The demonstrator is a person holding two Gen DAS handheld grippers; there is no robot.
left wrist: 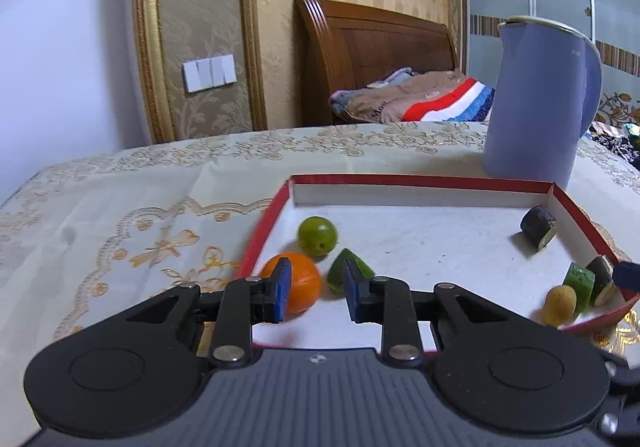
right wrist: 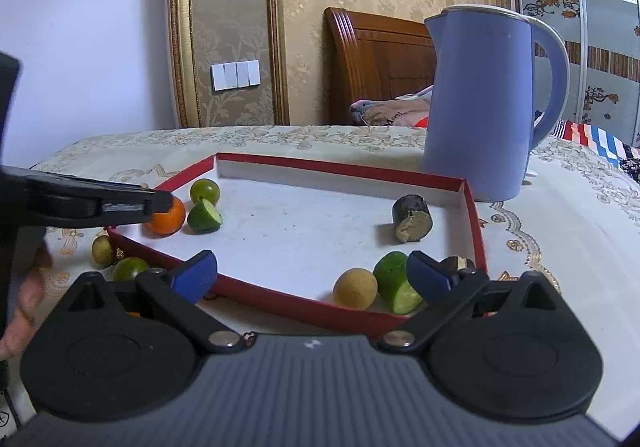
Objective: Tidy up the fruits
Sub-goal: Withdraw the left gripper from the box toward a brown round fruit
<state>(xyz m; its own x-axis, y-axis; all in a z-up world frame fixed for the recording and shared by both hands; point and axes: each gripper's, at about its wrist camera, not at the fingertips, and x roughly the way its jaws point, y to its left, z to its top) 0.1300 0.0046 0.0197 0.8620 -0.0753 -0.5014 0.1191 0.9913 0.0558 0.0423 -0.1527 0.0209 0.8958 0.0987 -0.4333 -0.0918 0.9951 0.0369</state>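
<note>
A red-rimmed white tray [left wrist: 420, 179] [right wrist: 344, 167] holds an orange [left wrist: 301, 289] [right wrist: 170, 217], a whole green fruit [left wrist: 317, 235] [right wrist: 204, 191], a green wedge [left wrist: 343, 267] [right wrist: 204, 217], a dark cut piece [left wrist: 539, 227] [right wrist: 412, 218], a yellow-brown fruit [left wrist: 559, 303] [right wrist: 355, 287] and a green cut piece [left wrist: 580, 283] [right wrist: 394, 279]. My left gripper [left wrist: 316, 293] is open over the tray's near left corner, with the orange just past its left finger. My right gripper [right wrist: 314, 275] is open wide over the tray's front rim. Two small fruits [right wrist: 103, 250] [right wrist: 129, 267] lie on the cloth outside the tray.
A blue kettle [left wrist: 536, 99] [right wrist: 484, 107] stands just behind the tray's far right corner. The table carries a cream embroidered cloth [left wrist: 120, 215] [right wrist: 560, 207]. A bed with a wooden headboard [left wrist: 372, 47] lies beyond.
</note>
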